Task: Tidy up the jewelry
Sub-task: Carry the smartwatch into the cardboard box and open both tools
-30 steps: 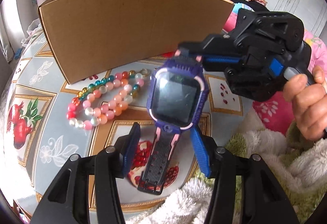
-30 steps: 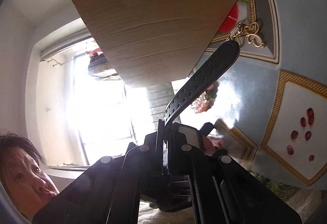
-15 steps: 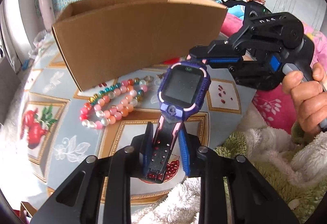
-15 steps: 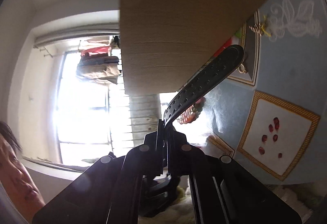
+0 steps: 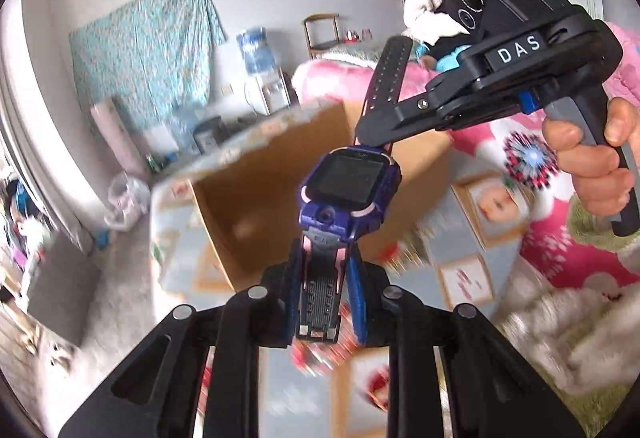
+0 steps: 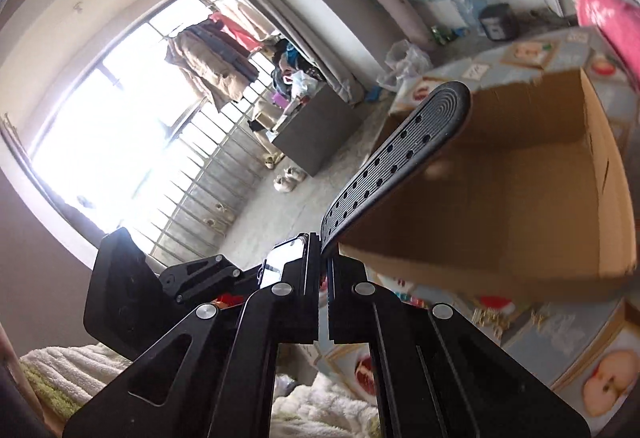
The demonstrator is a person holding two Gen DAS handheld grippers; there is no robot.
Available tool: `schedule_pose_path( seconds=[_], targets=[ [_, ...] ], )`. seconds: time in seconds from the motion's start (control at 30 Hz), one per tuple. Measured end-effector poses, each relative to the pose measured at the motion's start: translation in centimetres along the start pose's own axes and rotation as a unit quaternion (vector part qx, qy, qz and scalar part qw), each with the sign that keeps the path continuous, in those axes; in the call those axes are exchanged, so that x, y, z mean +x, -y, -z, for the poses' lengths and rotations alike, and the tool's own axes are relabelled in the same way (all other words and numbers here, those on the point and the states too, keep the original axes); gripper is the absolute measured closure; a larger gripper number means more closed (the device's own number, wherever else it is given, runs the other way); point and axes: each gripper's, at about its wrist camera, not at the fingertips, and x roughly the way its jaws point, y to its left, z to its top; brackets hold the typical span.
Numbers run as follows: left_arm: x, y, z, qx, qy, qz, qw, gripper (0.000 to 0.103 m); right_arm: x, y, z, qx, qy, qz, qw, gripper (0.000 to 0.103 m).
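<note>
Cardboard box (image 5: 280, 198) serves as the landmark: it stands open-topped on the patterned table (image 5: 464, 278), its torn upper rim facing the cameras and its inside bare brown. To the left of the box the table edge drops away to pale floor (image 5: 120, 278), with wide clear room out to the wall and the teal cloth (image 5: 148, 50) hanging there.

Above the box mouth, well clear of its rim, hangs the watch (image 5: 348, 194), purple-blue with a dark screen. Its long axis runs from the near, lower strap up and away to the far strap, so it points over the box toward the far side of the room, screen tilted toward the left wrist camera.

The left gripper (image 5: 322, 294) has just been closing; its blue pads now press on the sides of the near strap. To the right of the box, the right gripper (image 5: 374, 136) reaches in from a hand (image 5: 592, 166) and is clamped narrow on the perforated black far strap just beyond the watch case; in the right wrist view that strap (image 6: 400, 158) juts up over the box opening.

Further right of the box lie a pink quilt (image 5: 560, 258) and fluffy pale fabric (image 5: 560, 338), close against the table edge.
</note>
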Motion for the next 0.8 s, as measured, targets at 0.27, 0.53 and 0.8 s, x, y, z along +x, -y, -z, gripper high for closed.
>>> schedule_pose_path(
  seconds=[0.27, 0.53, 0.8],
  targets=[
    [11.7, -5.9, -7.1, 0.019, -0.080, 0.002, 0.9967, 0.085, 6.9, 6.9, -7.5, 0.007, -0.051, 0.065, 0.997, 0.101],
    [25.3, -9.5, -8.1, 0.009, -0.241, -0.030, 0.9700, 0.085, 13.8, 13.5, -11.3, 0.054, -0.135, 0.137, 0.980, 0.101],
    [27.7, -10.7, -6.5, -0.029, -0.282, -0.021, 0.9586, 0.075, 17.3, 17.3, -10.2, 0.066, -0.222, 0.224, 0.947, 0.085]
  ],
)
